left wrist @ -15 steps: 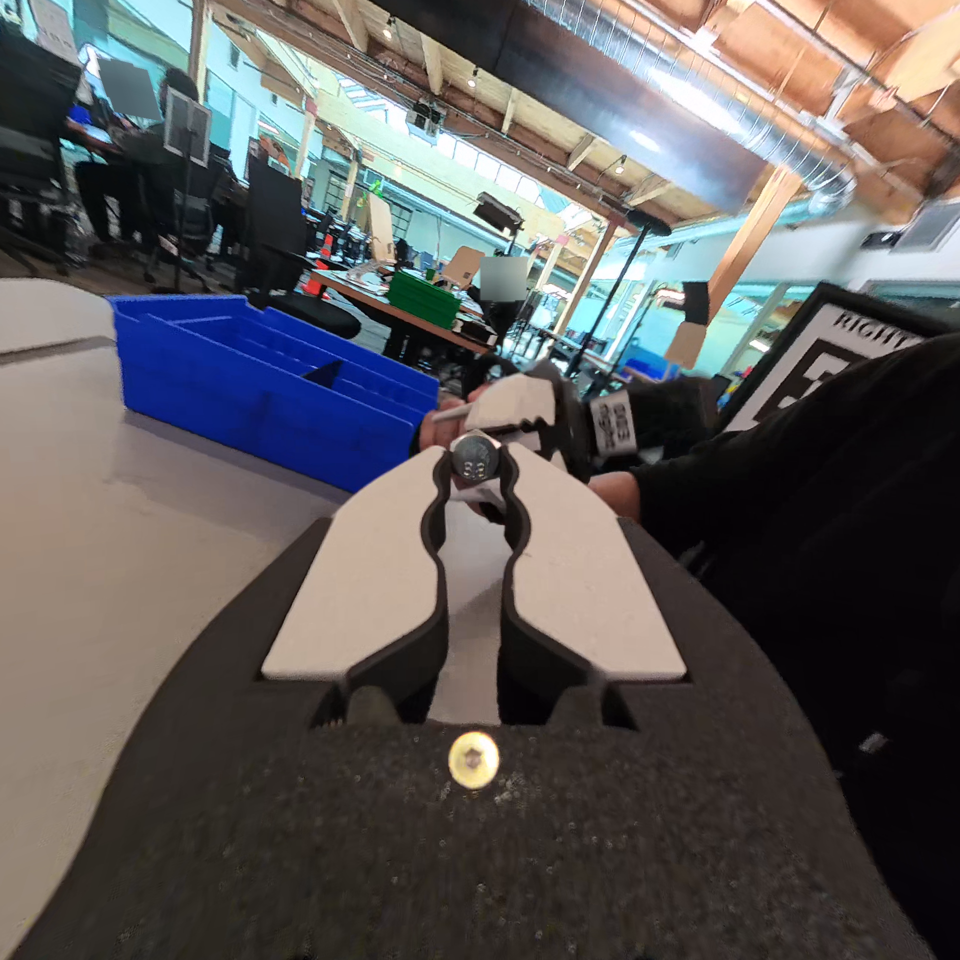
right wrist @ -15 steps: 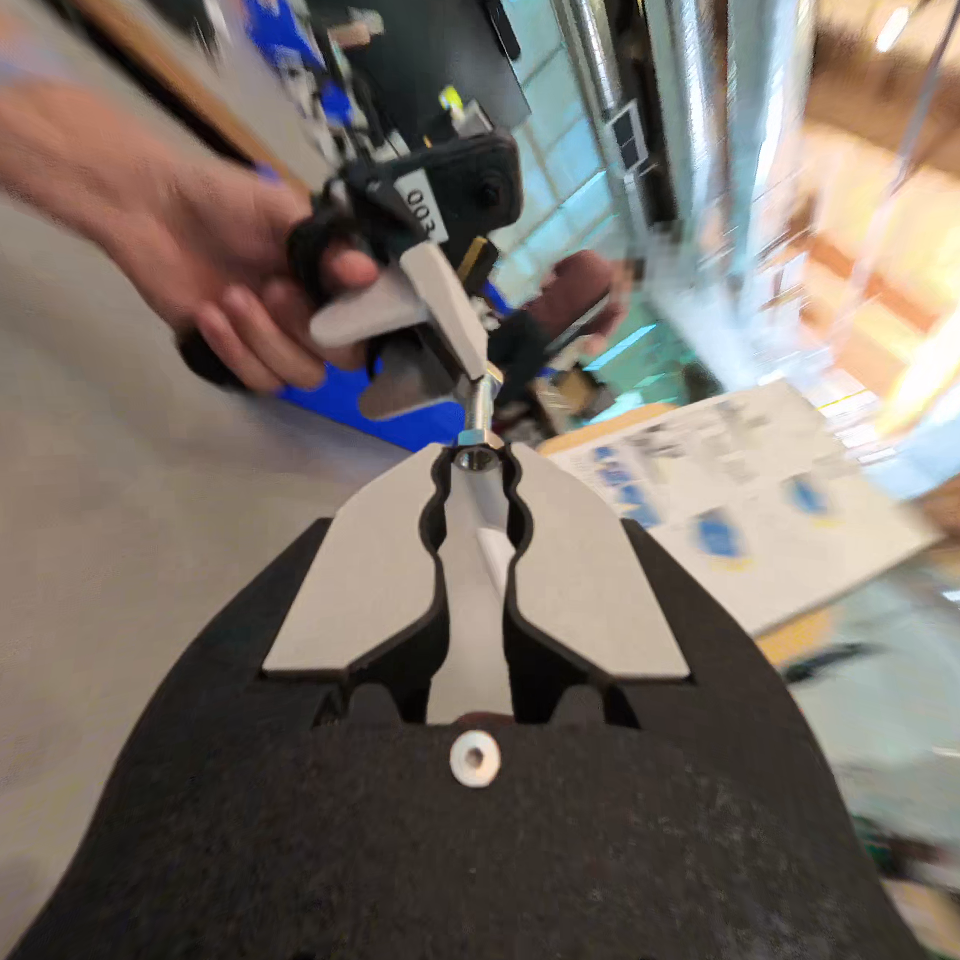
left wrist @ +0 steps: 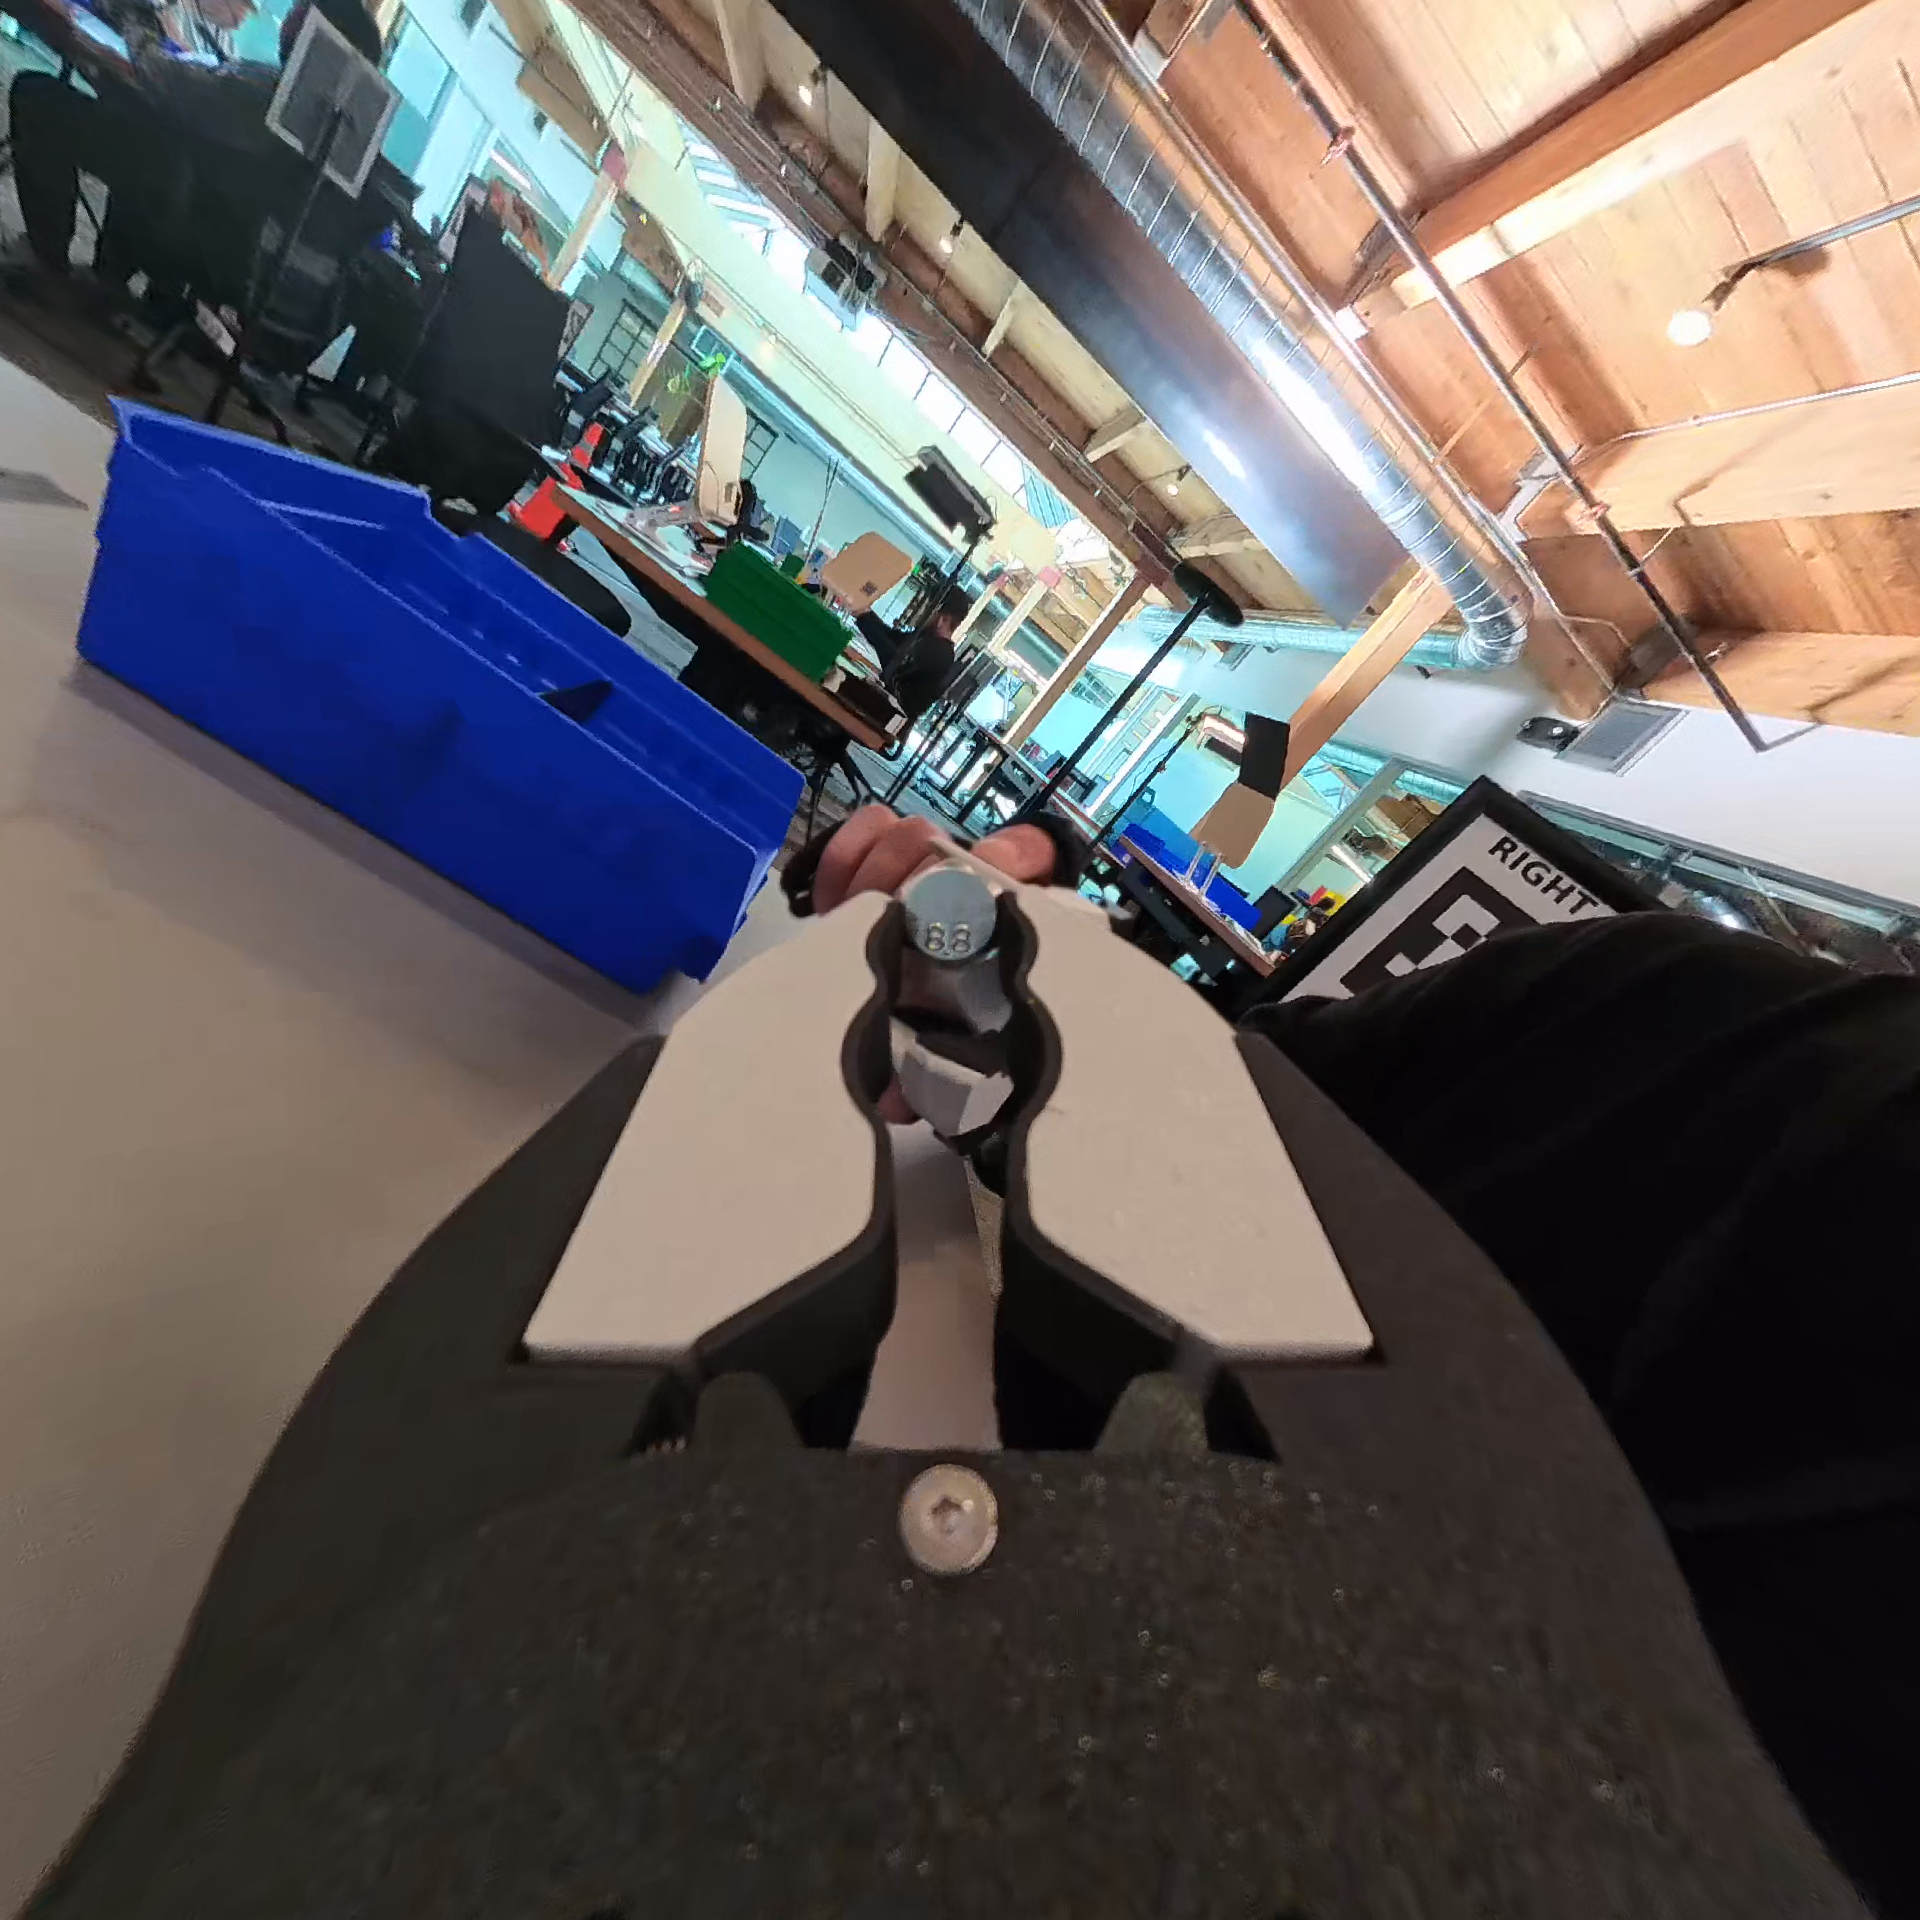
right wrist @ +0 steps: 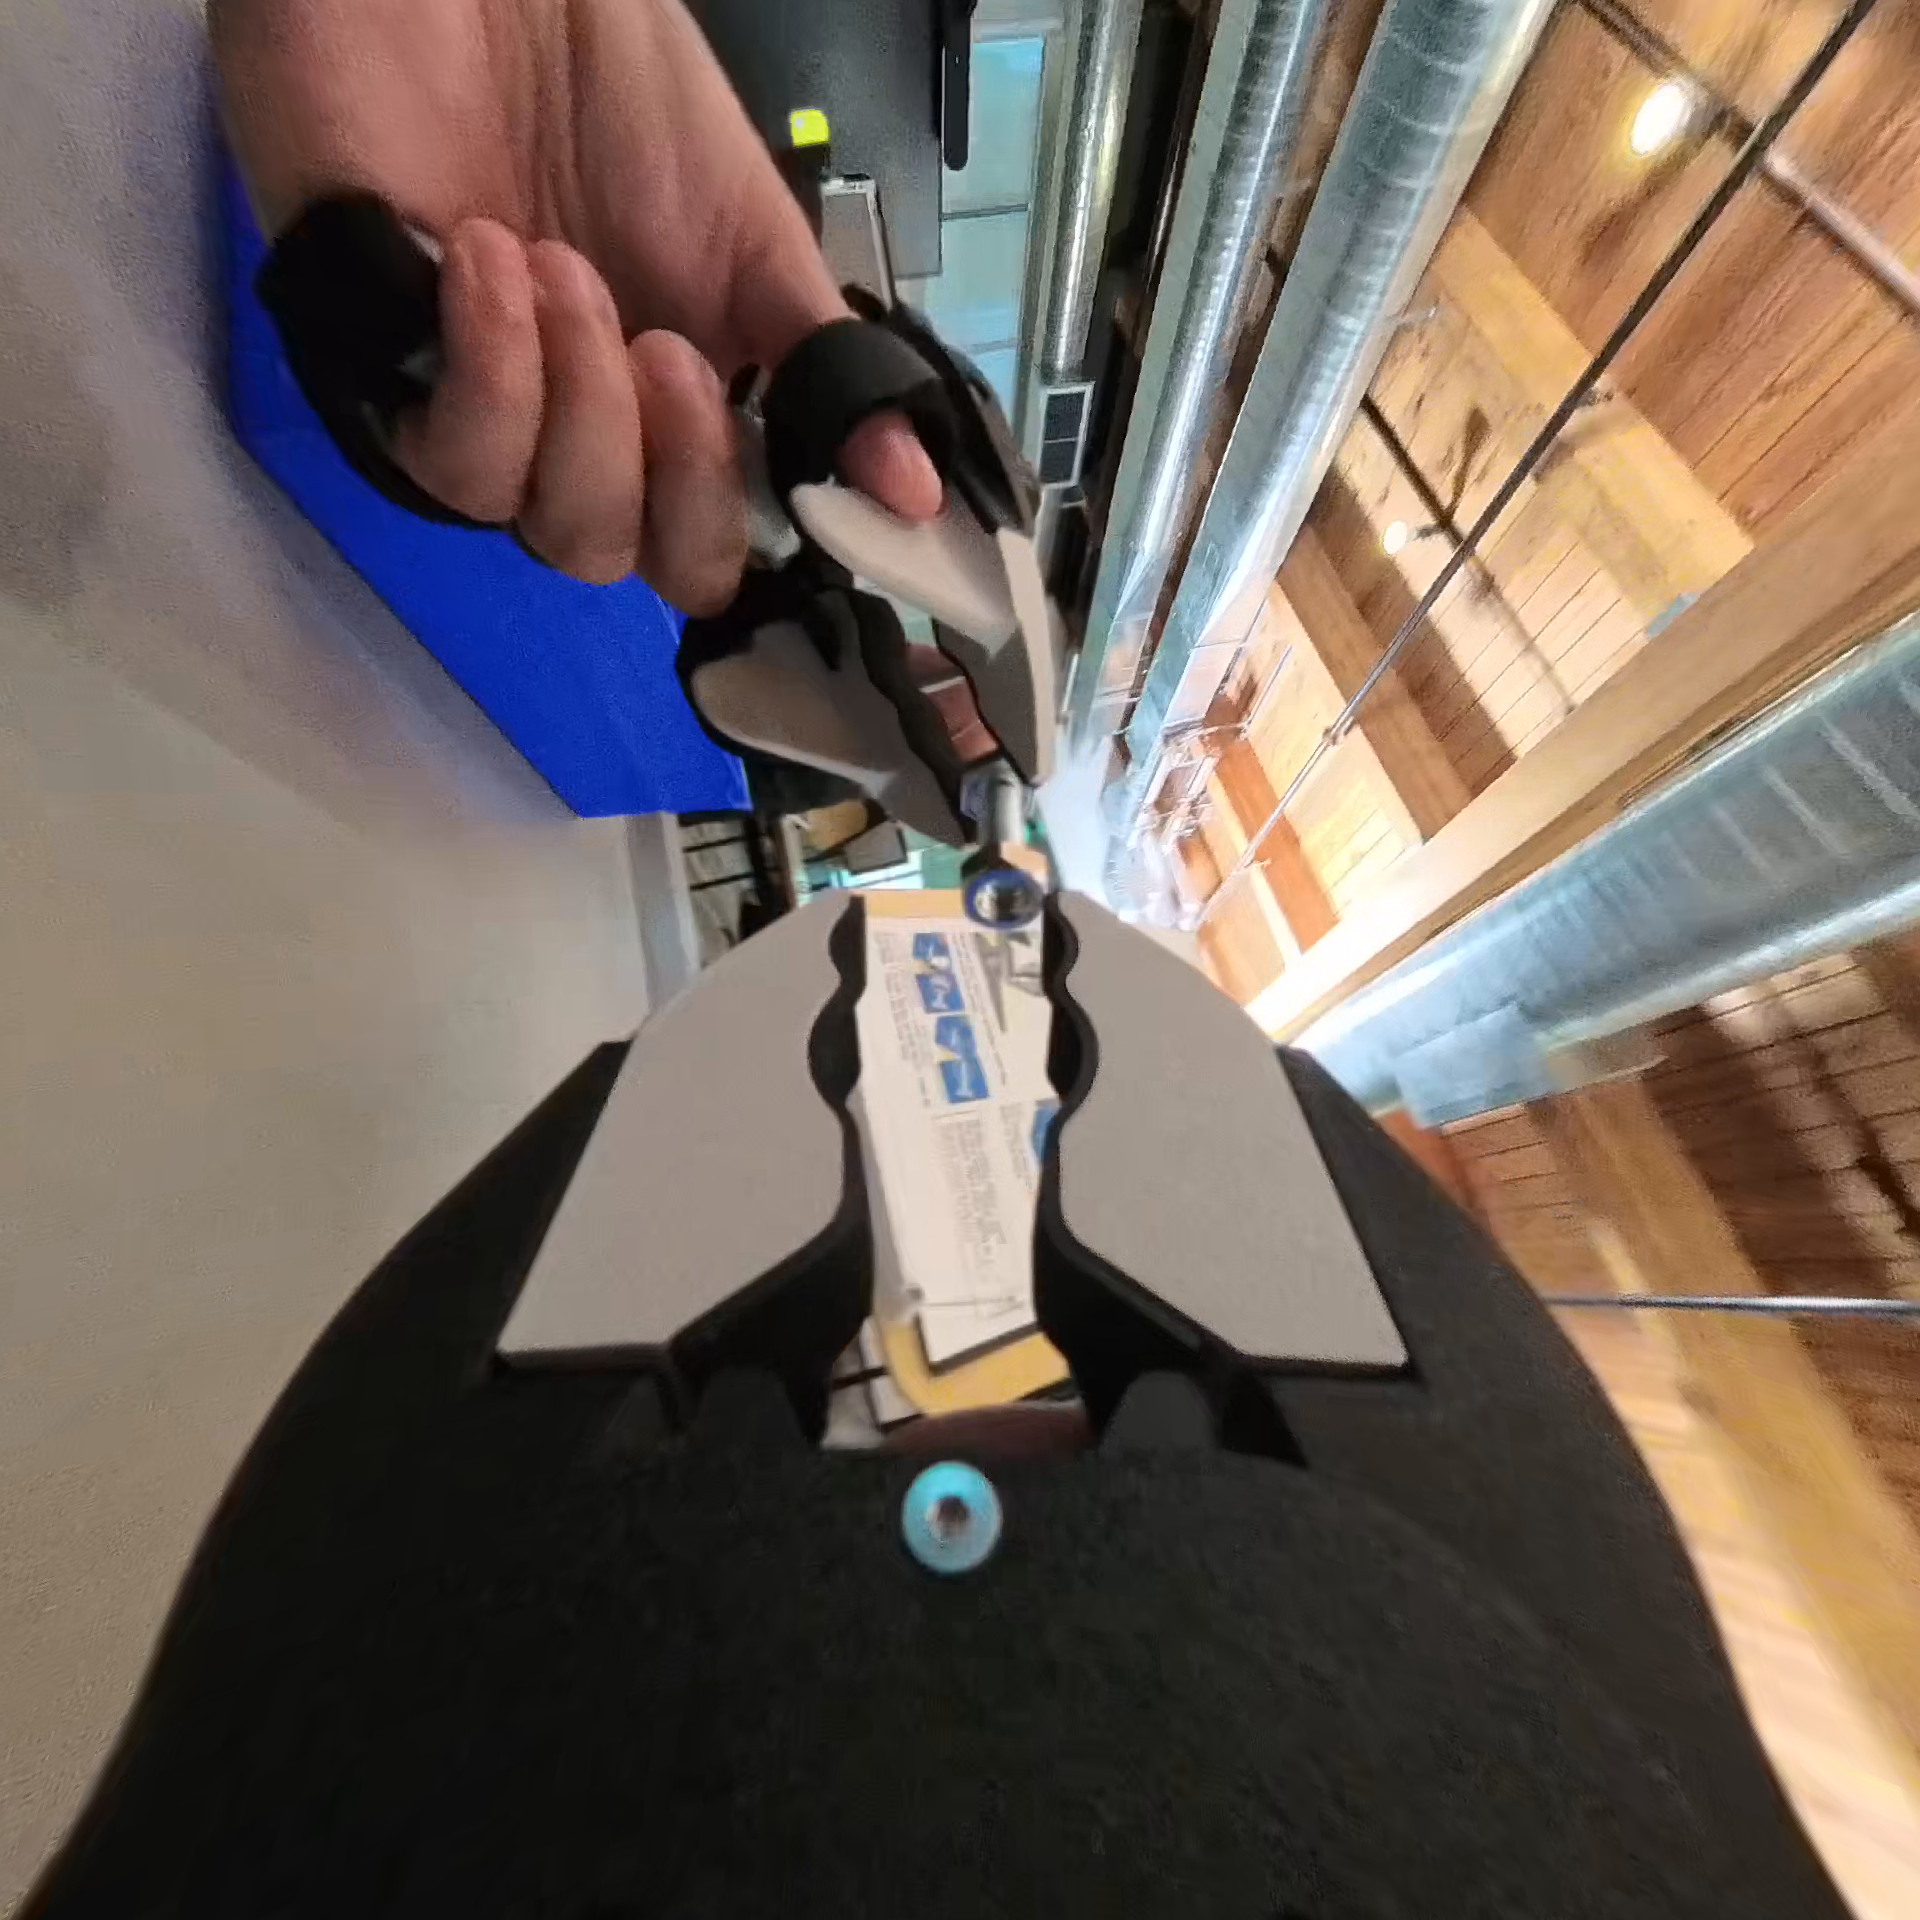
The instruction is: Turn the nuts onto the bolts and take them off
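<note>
**Mid-spin on the nut, resetting my grip**

Biggest thing around is the grey table (left wrist: 208,1091), with the blue bin (left wrist: 416,707) sitting at the far left of it. A printed sheet (right wrist: 951,1122) shows between my right fingers, farther off.

My left gripper (left wrist: 951,940) is pinching the bolt (left wrist: 948,928) by its head, shank pointing away toward the other hand. My right gripper (right wrist: 951,914) is spread a bit: the nut (right wrist: 1000,896) sits on the bolt's end right at the tips, against the right-hand finger, gap on the left side. So it's loose, not clamped.

I reckon I'm between turns. To do this well: keep the left hand dead still and the bolt in line with the right tongs, close squarely on the nut's flats, then roll the wrist. Closing crooked could cock the nut on the threads or knock it off.
</note>
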{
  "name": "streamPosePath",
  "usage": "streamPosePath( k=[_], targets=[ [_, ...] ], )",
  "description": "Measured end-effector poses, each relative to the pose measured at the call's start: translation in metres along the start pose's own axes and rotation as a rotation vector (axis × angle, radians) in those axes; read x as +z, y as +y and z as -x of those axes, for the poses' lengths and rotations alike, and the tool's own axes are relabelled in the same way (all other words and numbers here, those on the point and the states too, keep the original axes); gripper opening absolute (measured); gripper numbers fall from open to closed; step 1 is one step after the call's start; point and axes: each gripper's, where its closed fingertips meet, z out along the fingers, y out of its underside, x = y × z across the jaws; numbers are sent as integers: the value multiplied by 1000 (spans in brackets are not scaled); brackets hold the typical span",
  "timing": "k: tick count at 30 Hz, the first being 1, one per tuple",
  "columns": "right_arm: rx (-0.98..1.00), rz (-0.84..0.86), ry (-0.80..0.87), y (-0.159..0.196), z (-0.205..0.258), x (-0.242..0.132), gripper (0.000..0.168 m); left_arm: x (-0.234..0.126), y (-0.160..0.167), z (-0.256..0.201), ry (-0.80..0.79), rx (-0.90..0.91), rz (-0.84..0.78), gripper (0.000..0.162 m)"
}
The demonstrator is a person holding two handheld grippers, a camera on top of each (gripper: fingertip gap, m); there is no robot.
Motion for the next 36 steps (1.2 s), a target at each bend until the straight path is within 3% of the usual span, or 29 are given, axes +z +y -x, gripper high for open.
streamPosePath(
  k=[4,9,12,14,16,22,33,36],
  targets=[
    [458,40,-143,13,13,10,42,-9,-11,-4,-24,93,-28,16],
    [1430,33,-486,2,44,19,55,-17,-15,-7,-89,301,-16,16],
    [1978,14,-749,-15,51,20,71,-18,-10,-6,-133,422,32,16],
    [2277,-74,-928,-26,42,19,86,-17,-4,-3,-155,486,67,16],
    [2512,-231,-1006,-29,24,17,80,-16,0,-2,-162,513,86,17],
    [2861,-546,-1006,-15,-3,16,51,-13,8,-1,-168,585,133,16],
    [2889,-427,-957,-1,22,17,0,-11,13,6,-193,586,160,17],
    [2926,-327,-871,13,37,23,0,-11,12,10,-211,565,148,17]
  ],
)
